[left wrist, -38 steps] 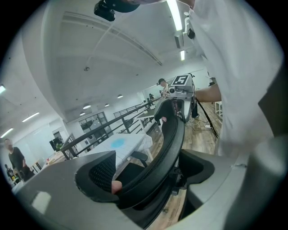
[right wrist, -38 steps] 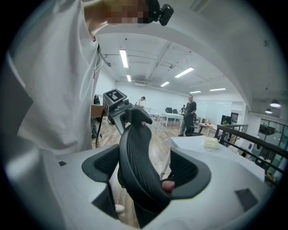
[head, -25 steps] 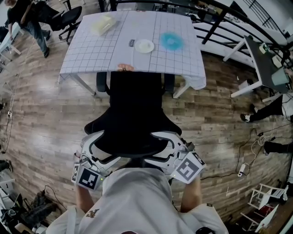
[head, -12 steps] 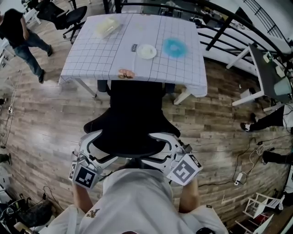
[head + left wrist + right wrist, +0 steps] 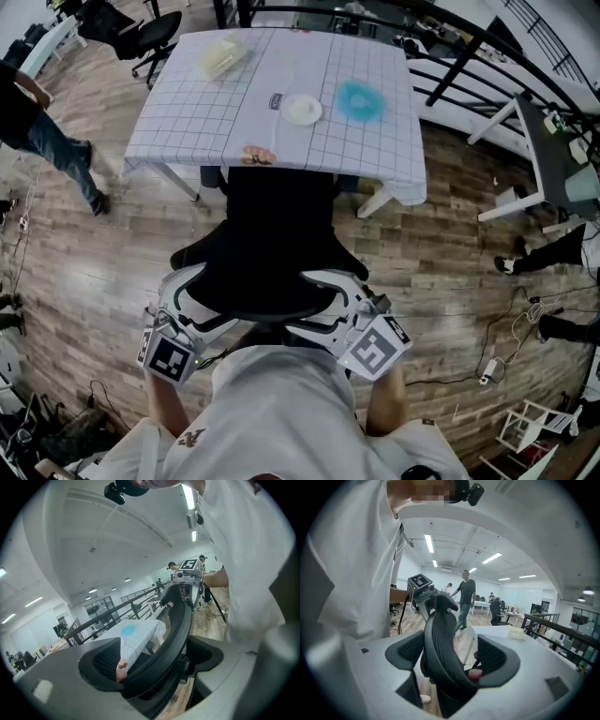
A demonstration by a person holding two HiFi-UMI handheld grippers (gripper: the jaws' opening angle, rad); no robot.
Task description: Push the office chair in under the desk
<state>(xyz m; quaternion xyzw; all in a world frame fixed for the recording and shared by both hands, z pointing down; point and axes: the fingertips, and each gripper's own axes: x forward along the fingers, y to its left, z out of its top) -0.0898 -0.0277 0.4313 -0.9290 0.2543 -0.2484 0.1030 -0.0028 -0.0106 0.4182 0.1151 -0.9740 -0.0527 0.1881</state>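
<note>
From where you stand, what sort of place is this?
Likely an open-plan office or lab: an office chair at a cloth-covered desk, a second chair beyond it, long ceiling strip lights.

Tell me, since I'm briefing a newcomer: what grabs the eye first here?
The black office chair fills the centre of the head view, its front meeting the grid-covered desk. The left gripper and right gripper each clamp its backrest's top, jaws on either face.

White short-sleeved shirt point(image 5: 281, 412), small dark emblem point(image 5: 190, 437) on left sleeve. Shells of left gripper point(image 5: 157, 660) and right gripper point(image 5: 451, 660): pale grey; pads point(image 5: 494, 660) black, textured; marker cubes point(image 5: 169, 358) black-and-white
</note>
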